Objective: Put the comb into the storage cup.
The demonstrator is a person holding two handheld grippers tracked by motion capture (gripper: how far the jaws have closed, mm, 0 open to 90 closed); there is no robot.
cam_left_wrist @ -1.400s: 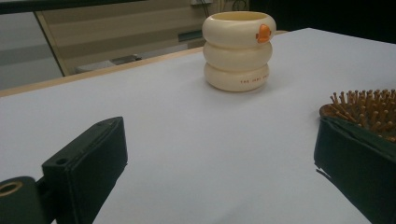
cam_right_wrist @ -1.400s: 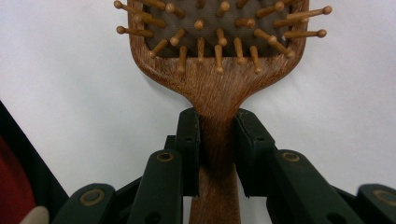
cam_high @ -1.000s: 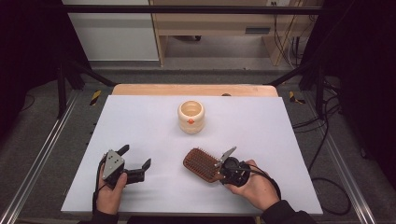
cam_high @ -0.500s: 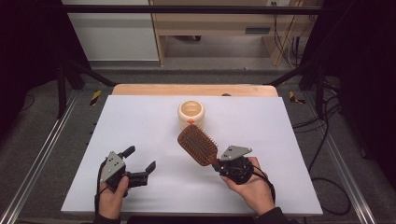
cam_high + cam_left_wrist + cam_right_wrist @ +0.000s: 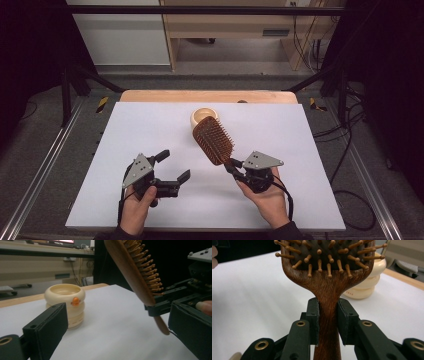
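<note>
Right tongs [image 5: 231, 165] clamp the hairbrush [image 5: 213, 139] handle, tilting it above the table; left tongs [image 5: 174, 165] gape apart.

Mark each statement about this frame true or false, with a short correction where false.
1. The right gripper is shut on the hairbrush handle. True.
2. The hairbrush lies flat on the table. False: it is lifted, held tilted above the surface.
3. The left gripper is open and holds nothing. True.
4. The cream container lies tipped on its side. False: it stands upright, open top up.
5. The brush's bristles face the table. False: they face upward.
</note>
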